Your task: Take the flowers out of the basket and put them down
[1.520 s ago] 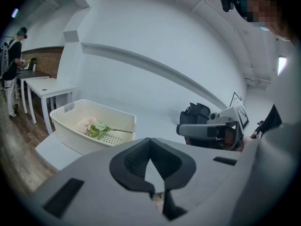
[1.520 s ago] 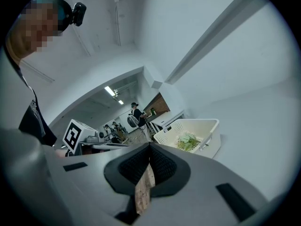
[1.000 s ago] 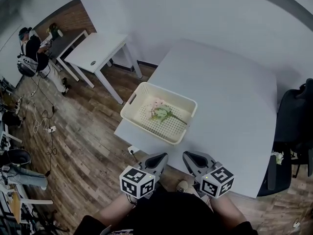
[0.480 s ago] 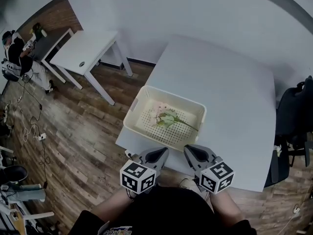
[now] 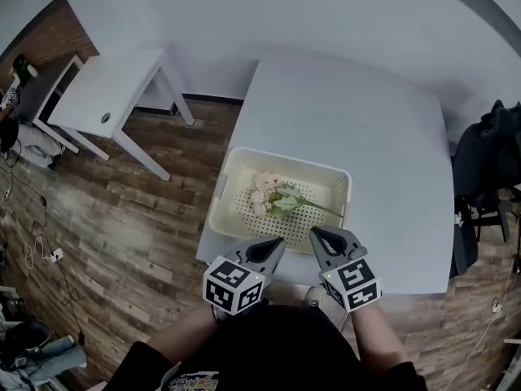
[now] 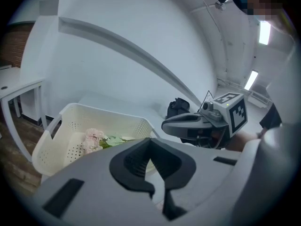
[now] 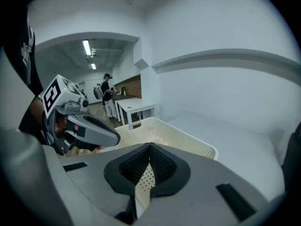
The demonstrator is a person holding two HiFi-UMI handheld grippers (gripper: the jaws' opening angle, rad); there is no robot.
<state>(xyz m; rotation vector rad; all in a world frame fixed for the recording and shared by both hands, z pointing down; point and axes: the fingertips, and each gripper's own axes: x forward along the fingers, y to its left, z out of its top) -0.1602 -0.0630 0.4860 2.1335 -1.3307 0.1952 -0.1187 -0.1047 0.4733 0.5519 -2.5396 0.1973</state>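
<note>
A cream perforated basket (image 5: 221, 210) stands at the near left corner of the white table. Inside lies a flower sprig (image 5: 266, 191) with pale pink blossoms, green leaves and a thin stem running right. My left gripper (image 5: 277, 243) and right gripper (image 5: 316, 233) hover side by side just short of the basket's near rim, both shut with nothing between the jaws. In the left gripper view the basket (image 6: 70, 121) and flowers (image 6: 94, 138) sit ahead to the left, with the right gripper (image 6: 170, 125) alongside. The right gripper view shows the basket (image 7: 181, 139) just beyond the jaws.
The white table (image 5: 366, 137) stretches far and right of the basket. A smaller white table (image 5: 106, 96) stands on the wooden floor to the left. A dark chair with a bag (image 5: 488, 169) is at the table's right side. A person (image 7: 108, 95) stands far off.
The view has swung so the basket now lies straight ahead and closer to both grippers. The grippers stay shut and side by side; the flowers have not moved in the basket.
</note>
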